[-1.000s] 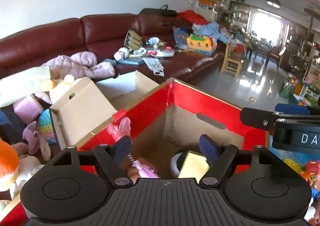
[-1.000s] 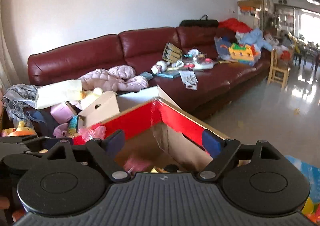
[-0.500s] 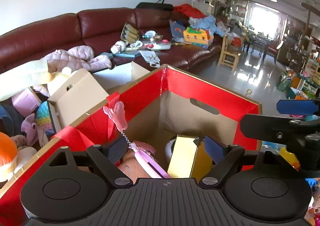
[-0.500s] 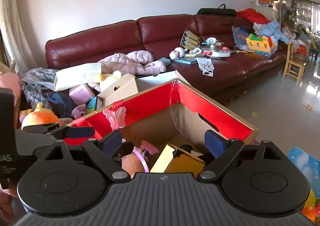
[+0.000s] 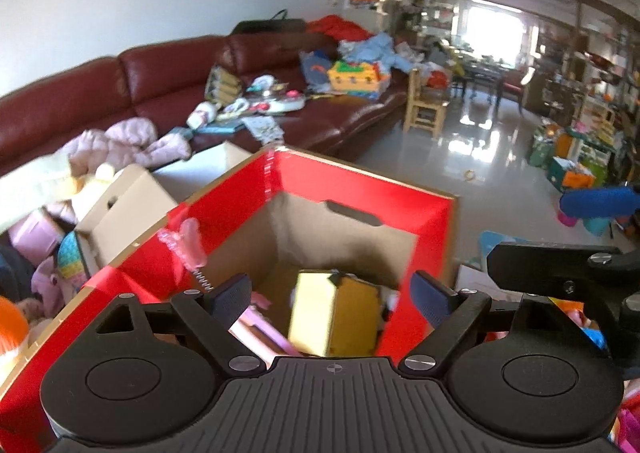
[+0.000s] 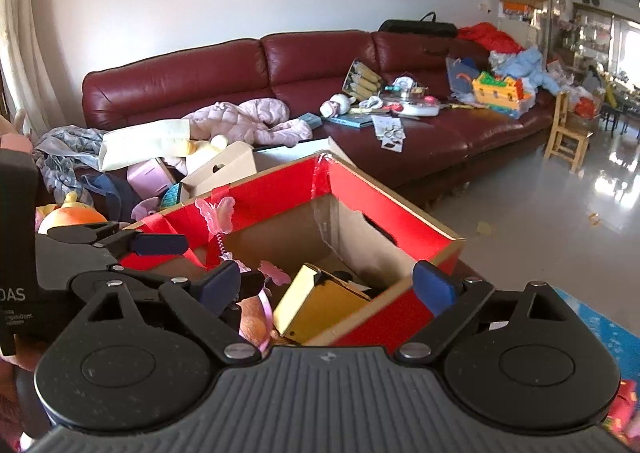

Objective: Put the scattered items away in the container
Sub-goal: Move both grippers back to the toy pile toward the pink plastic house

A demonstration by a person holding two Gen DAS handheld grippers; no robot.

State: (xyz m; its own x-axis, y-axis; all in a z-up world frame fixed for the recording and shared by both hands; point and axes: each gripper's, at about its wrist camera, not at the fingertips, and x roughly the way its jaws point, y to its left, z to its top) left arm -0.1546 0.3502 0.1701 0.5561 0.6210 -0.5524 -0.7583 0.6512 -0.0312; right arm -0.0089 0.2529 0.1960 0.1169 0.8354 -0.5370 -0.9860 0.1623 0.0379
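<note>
A cardboard box with a red band round its rim (image 5: pixel 352 181) (image 6: pixel 384 205) stands open below both grippers. Inside lie a yellow box (image 5: pixel 332 313) (image 6: pixel 320 305), a pink headband with a butterfly on a spring (image 5: pixel 184 241) (image 6: pixel 216 213) and a doll's head (image 6: pixel 252 321). My left gripper (image 5: pixel 332 293) is open and empty above the box; it also shows in the right wrist view (image 6: pixel 160 245). My right gripper (image 6: pixel 328 287) is open and empty over the box's near side; it also shows in the left wrist view (image 5: pixel 600 201).
A dark red sofa (image 6: pixel 320 65) behind the box holds a pink jacket (image 6: pixel 248 121), books and toys. A smaller open carton (image 5: pixel 120 205) and plush toys (image 6: pixel 72 209) lie to the left. A small wooden chair (image 6: pixel 568 133) and glossy floor are to the right.
Both grippers have risen and pulled back, so more of the box's inside and the floor show. The left view has swung right. Both stay open and empty.
</note>
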